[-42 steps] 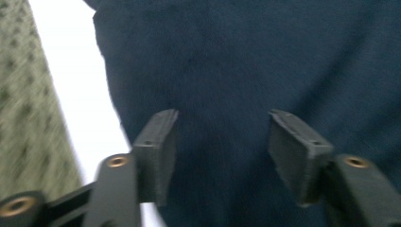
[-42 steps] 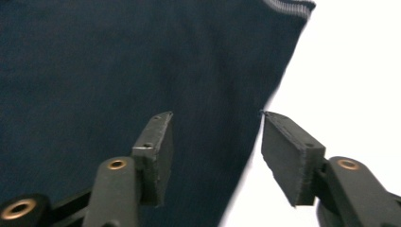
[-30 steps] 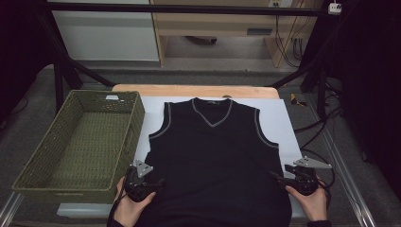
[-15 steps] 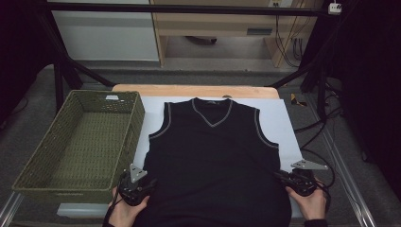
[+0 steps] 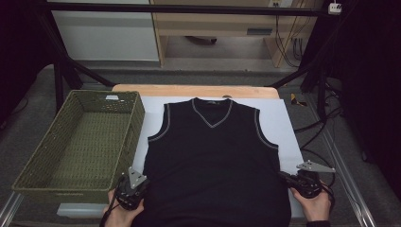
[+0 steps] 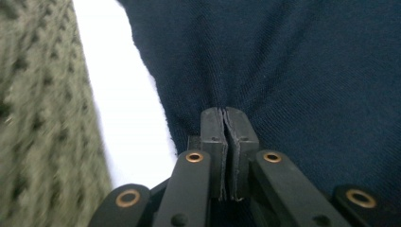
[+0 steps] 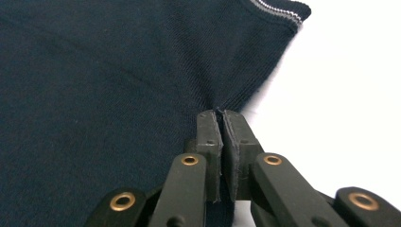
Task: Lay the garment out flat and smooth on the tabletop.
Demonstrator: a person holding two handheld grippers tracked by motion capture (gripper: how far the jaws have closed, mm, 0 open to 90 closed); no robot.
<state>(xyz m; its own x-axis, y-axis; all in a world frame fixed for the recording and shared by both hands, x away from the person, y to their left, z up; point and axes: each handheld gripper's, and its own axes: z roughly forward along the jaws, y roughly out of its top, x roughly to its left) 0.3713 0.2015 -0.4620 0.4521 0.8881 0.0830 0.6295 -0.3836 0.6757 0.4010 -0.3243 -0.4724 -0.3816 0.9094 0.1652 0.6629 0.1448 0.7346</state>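
vest (image 5: 215, 161) lies flat on the white sheet (image 5: 288, 123), just right of the basket (image 5: 80, 142) | your left gripper (image 6: 224, 116) and right gripper (image 7: 220, 118) have just closed, each pinching a side edge near the hem (symmetrical hold, likely so it lifts evenly for folding)

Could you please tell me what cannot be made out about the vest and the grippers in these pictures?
- Vest hem: cut off by the high view's bottom edge.
- Cloth pinched in the left gripper and right gripper: hidden between the shut fingers.
- Basket: blurred in the left gripper view.
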